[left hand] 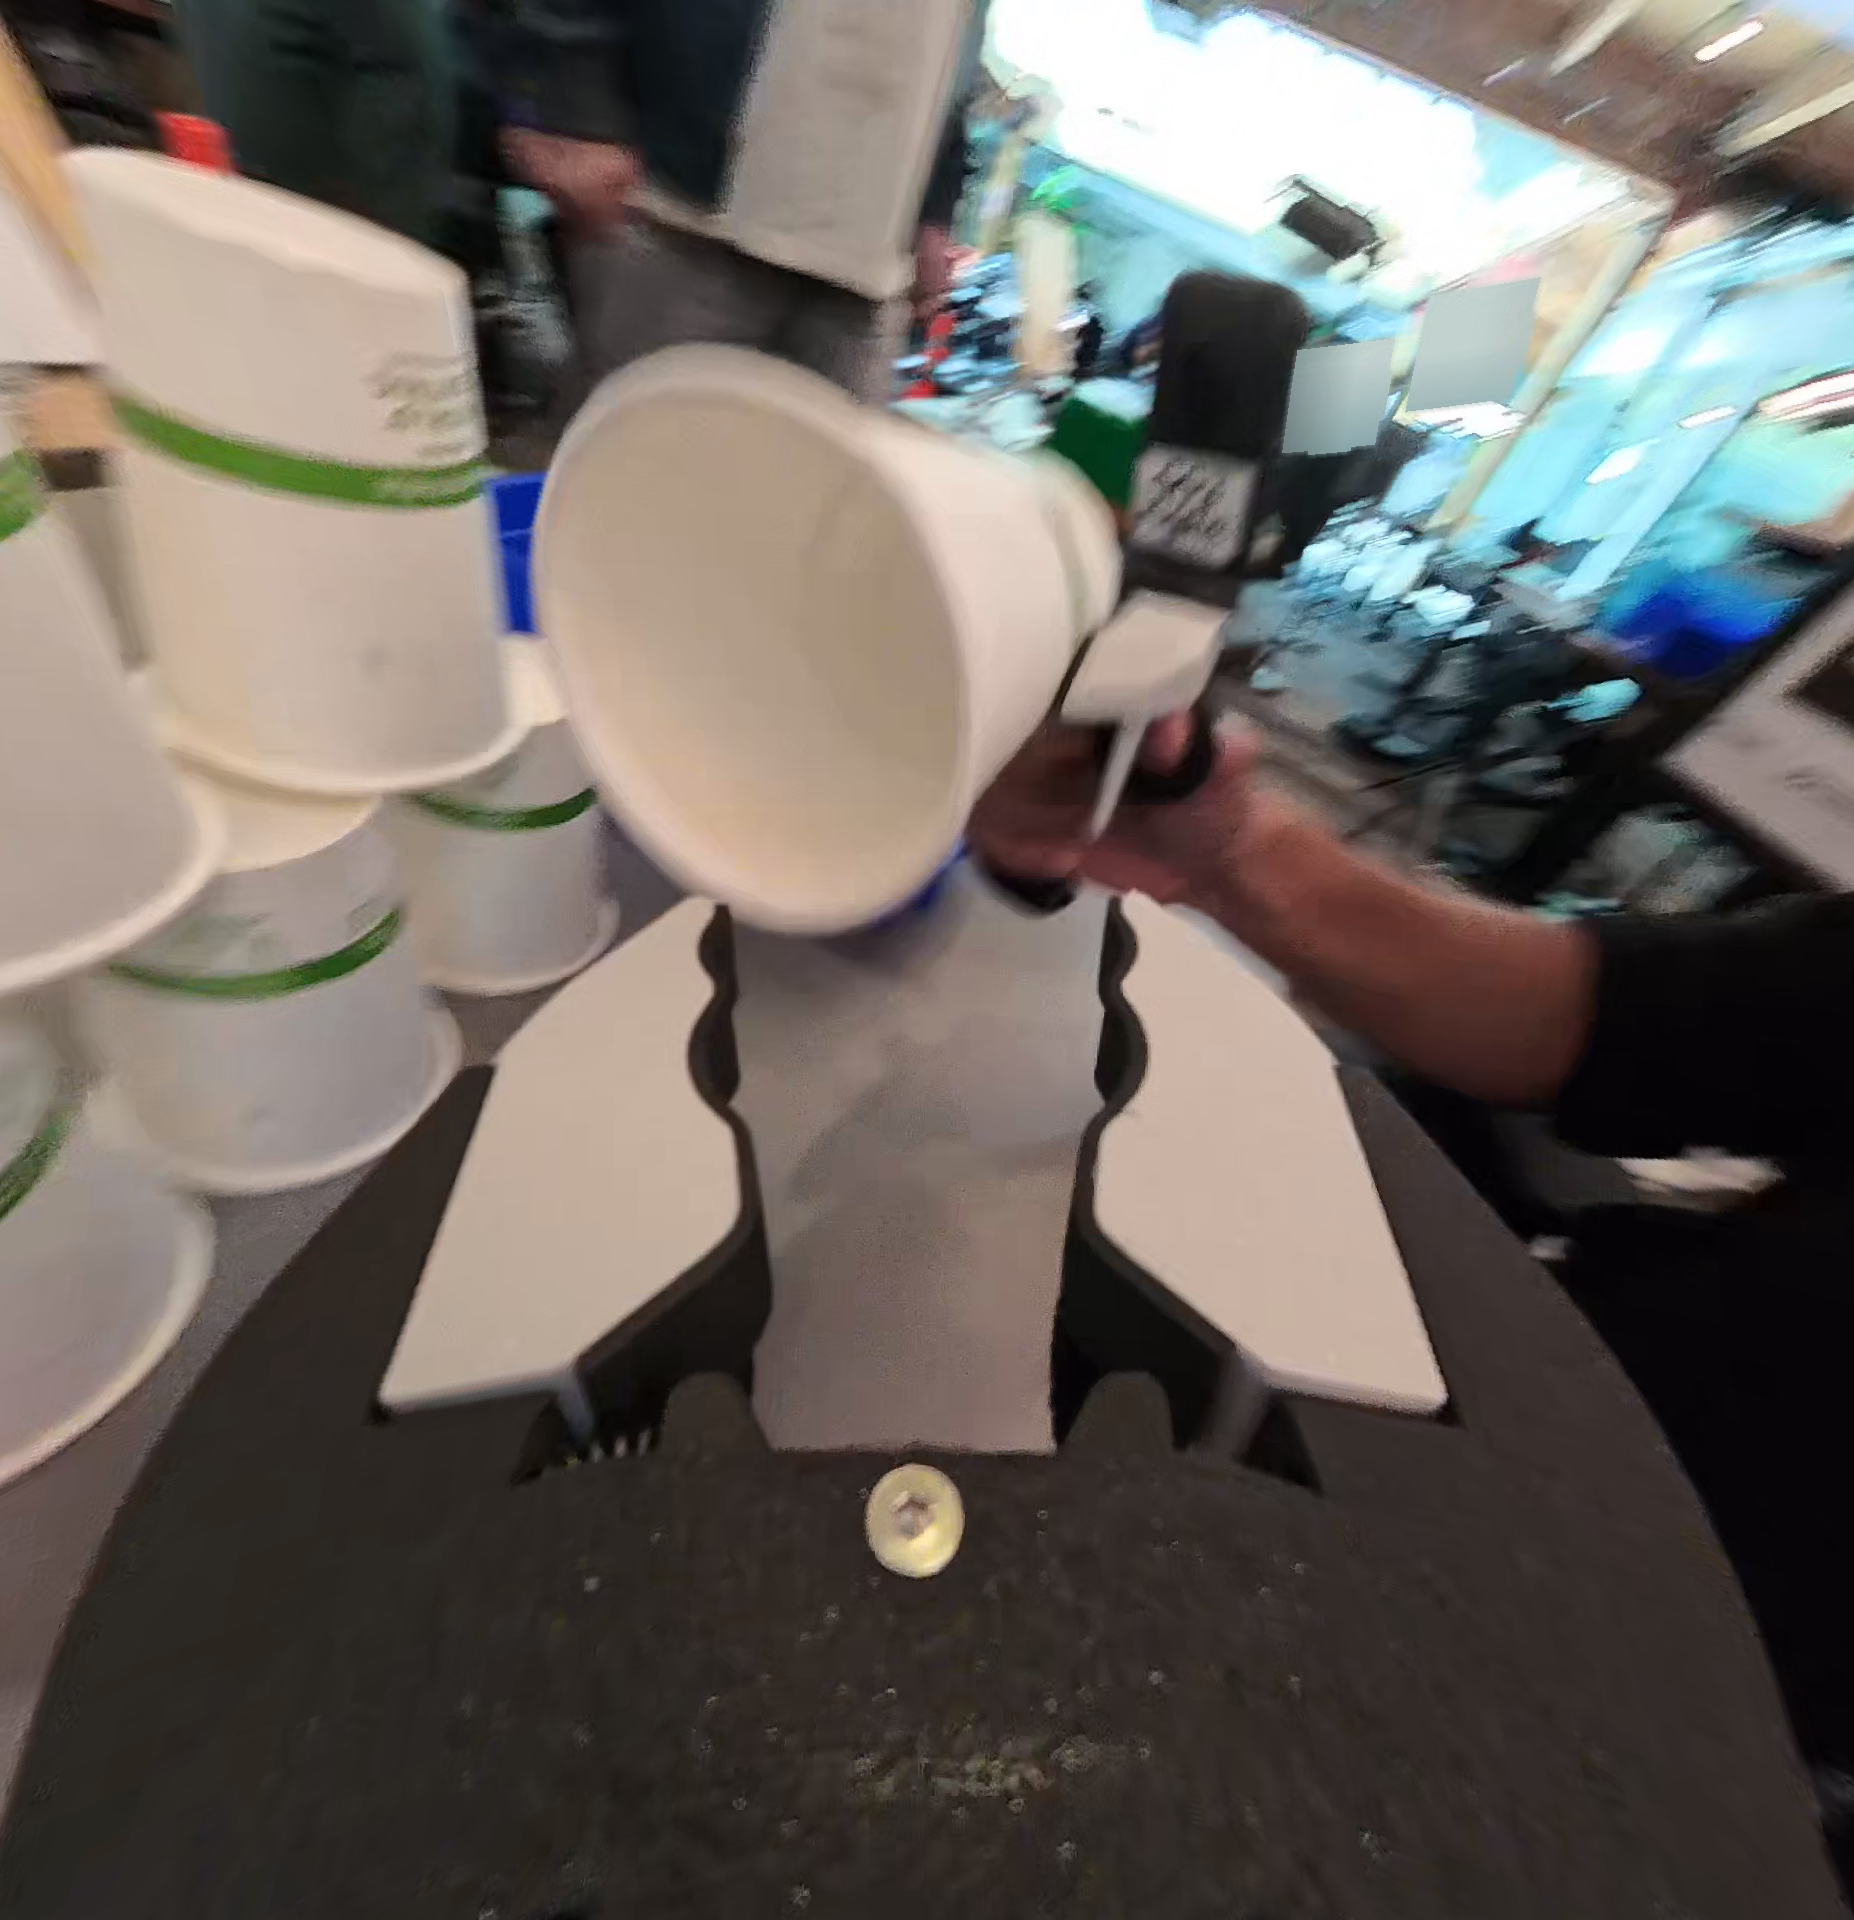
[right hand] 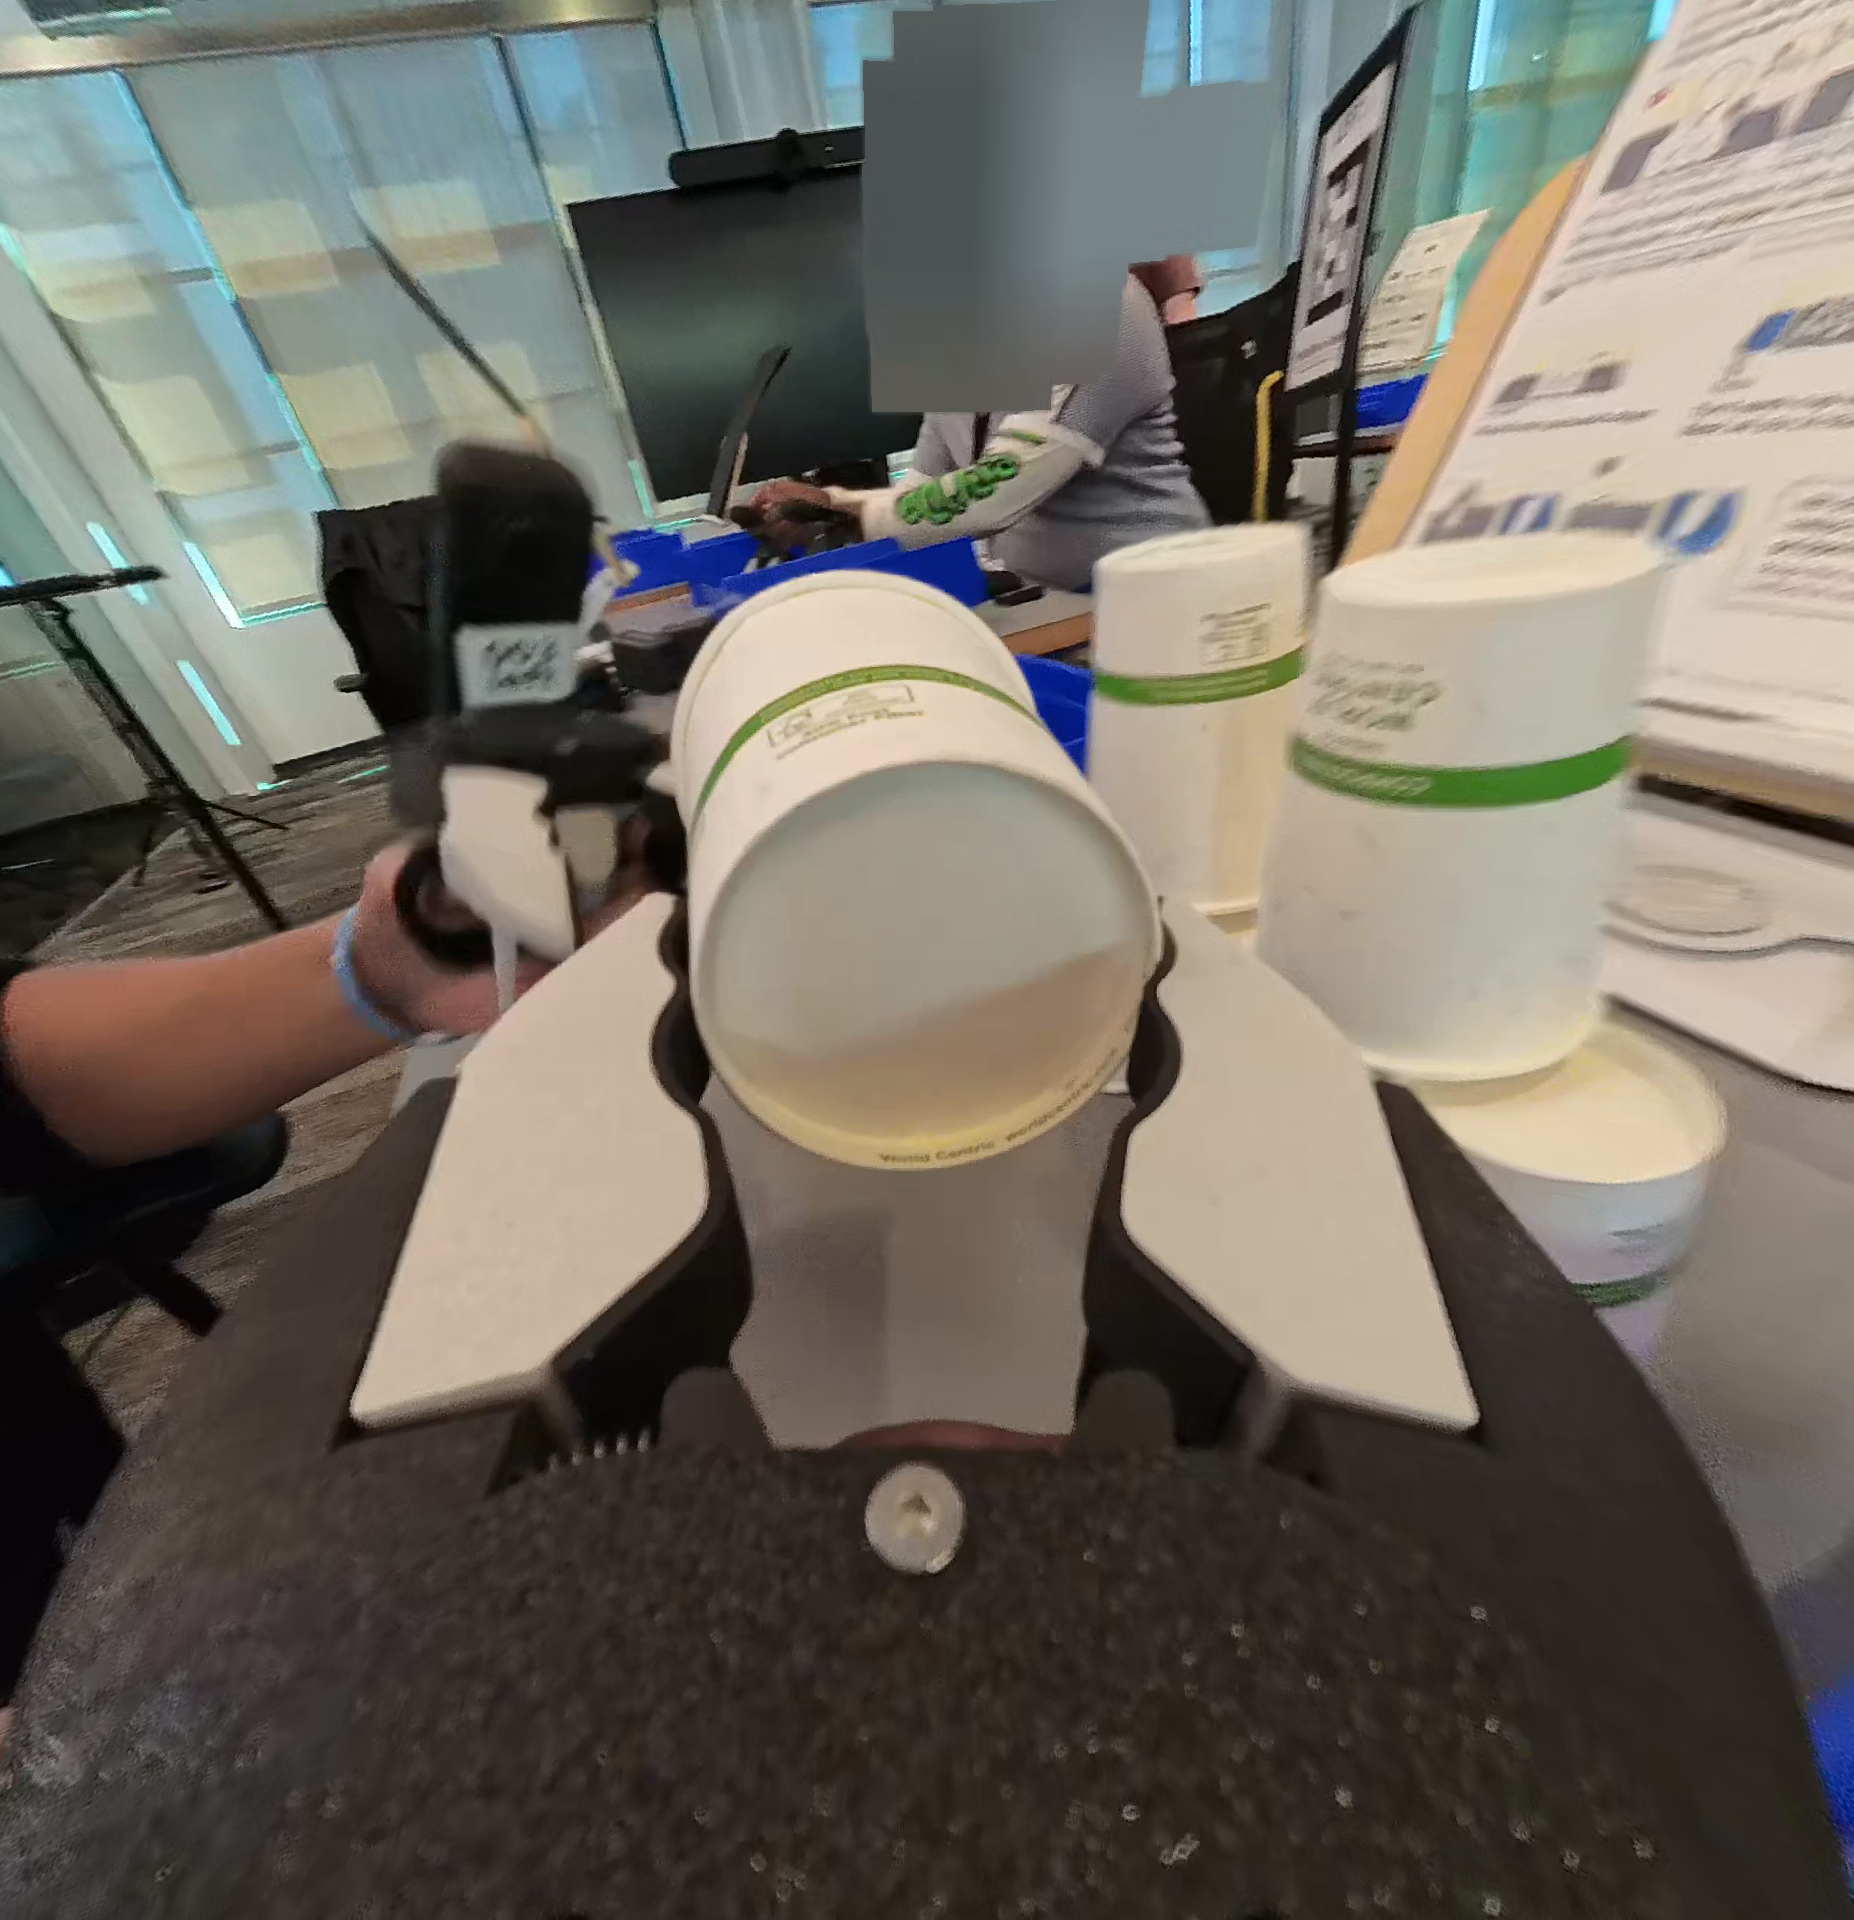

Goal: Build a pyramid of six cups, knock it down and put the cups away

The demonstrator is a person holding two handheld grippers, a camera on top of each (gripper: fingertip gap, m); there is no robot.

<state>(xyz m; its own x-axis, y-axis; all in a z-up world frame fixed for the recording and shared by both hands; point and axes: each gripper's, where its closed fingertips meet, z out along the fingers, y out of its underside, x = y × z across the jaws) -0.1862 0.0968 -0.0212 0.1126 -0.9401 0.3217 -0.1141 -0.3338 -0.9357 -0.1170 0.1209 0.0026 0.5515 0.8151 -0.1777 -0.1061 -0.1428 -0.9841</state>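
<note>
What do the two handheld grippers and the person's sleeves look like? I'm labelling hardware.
Each gripper, left and right, has flat white fingers with wavy black inner pads on a grainy black body fixed by one silver screw. Sleeves are dark; a blue wristband circles the left wrist.

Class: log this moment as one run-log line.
phase: building | right gripper: shut on paper cup, held sideways | left gripper: open, empty | stacked cups: upside-down, beside left gripper

The round white paper cups (right hand: 1442, 821) each carry a green band with green print; the tilted paper cup (right hand: 902, 862) has a plain cream base and a plain white inside. The two-finger grippers (left hand: 912, 997) have pale grey finger plates on speckled black bodies. The smooth table top (right hand: 1775, 1247) is grey. The plastic bins (right hand: 850, 571) behind are blue.
</note>
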